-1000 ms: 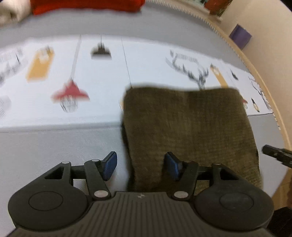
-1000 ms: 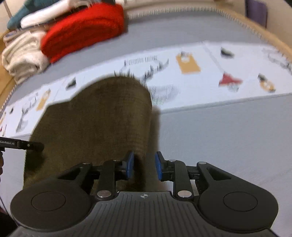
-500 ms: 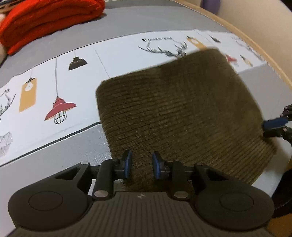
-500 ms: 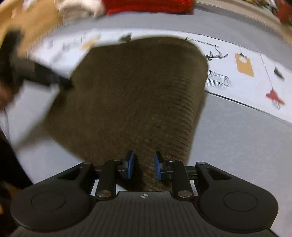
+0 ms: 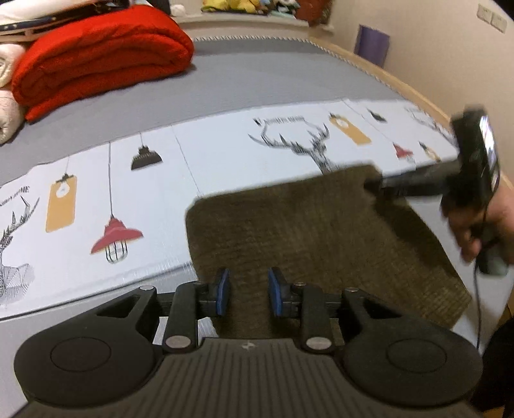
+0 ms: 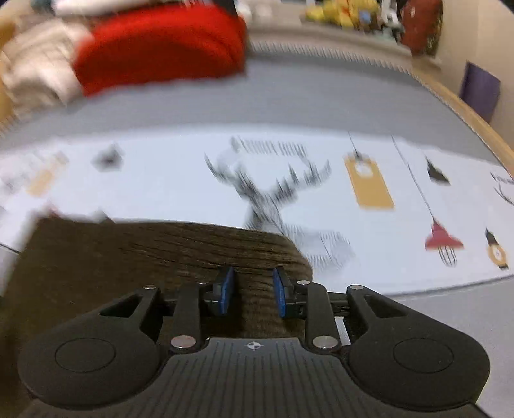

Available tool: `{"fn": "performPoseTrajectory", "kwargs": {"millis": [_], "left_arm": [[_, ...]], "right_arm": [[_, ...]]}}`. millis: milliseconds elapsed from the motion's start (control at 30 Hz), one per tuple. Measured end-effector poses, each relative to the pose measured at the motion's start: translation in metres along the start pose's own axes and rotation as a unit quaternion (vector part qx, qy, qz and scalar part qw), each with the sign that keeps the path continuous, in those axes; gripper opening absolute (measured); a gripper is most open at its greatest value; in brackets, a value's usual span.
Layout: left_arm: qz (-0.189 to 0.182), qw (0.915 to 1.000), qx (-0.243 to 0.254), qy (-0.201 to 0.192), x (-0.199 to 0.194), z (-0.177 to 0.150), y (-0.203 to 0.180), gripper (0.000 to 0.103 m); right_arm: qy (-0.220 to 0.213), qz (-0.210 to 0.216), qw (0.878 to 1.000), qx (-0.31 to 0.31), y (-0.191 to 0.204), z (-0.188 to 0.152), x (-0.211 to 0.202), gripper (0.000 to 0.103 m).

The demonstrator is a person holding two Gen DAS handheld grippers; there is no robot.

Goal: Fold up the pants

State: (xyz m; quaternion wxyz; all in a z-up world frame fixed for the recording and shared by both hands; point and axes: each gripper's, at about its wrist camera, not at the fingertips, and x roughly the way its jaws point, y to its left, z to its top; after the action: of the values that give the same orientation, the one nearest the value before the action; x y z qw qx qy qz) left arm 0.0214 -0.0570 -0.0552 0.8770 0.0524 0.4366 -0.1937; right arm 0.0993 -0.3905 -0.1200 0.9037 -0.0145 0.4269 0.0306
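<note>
The olive corduroy pants [image 5: 314,231] are folded into a thick rectangle over the white printed mat [image 5: 208,154]. My left gripper [image 5: 249,294] is shut on their near edge, with fabric pinched between the blue pads. In the left wrist view my right gripper [image 5: 374,186], held by a hand [image 5: 482,222], grips the pants' far right corner. In the right wrist view, which is blurred, the right gripper [image 6: 252,291] is shut on a fold of the pants [image 6: 128,263], which spread out to the left beneath it.
A folded red blanket [image 5: 96,61] and cream blankets [image 5: 8,96] lie at the back left of the grey bed [image 5: 273,80]. A wooden rim [image 5: 414,93] runs along the right side. Soft toys [image 5: 257,6] sit on the far shelf.
The left gripper went from open to shut on the pants' near edge. The right gripper swept sideways with its corner of the cloth, and the pants shifted with it.
</note>
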Motion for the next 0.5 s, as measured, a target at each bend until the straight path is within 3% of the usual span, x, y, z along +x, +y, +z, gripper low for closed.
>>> {"fn": "performPoseTrajectory", "kwargs": {"millis": [167, 267, 300, 367, 433, 500], "left_arm": [[0.01, 0.9993, -0.027, -0.023, 0.012, 0.014, 0.008, 0.031], [0.033, 0.9974, -0.042, 0.048, 0.049, 0.008, 0.019, 0.037], [0.036, 0.996, -0.058, 0.058, 0.057, 0.003, 0.026, 0.043], [0.025, 0.9932, -0.094, 0.063, 0.056, 0.005, 0.036, 0.044], [0.024, 0.9934, -0.096, 0.058, 0.046, 0.011, 0.037, 0.043], [0.036, 0.996, -0.068, 0.044, 0.032, 0.014, 0.032, 0.043]], "right_arm": [[0.001, -0.012, 1.0, -0.006, 0.012, 0.004, 0.02, 0.028], [0.01, 0.001, 1.0, -0.003, 0.006, 0.003, 0.017, 0.027], [0.013, 0.006, 1.0, 0.0, 0.002, 0.005, 0.016, 0.027], [0.011, 0.024, 1.0, 0.008, -0.002, 0.008, 0.008, 0.027], [0.009, 0.016, 1.0, 0.012, -0.004, 0.008, -0.01, 0.033], [0.0, 0.01, 1.0, 0.021, -0.006, 0.002, -0.036, 0.052]]}}
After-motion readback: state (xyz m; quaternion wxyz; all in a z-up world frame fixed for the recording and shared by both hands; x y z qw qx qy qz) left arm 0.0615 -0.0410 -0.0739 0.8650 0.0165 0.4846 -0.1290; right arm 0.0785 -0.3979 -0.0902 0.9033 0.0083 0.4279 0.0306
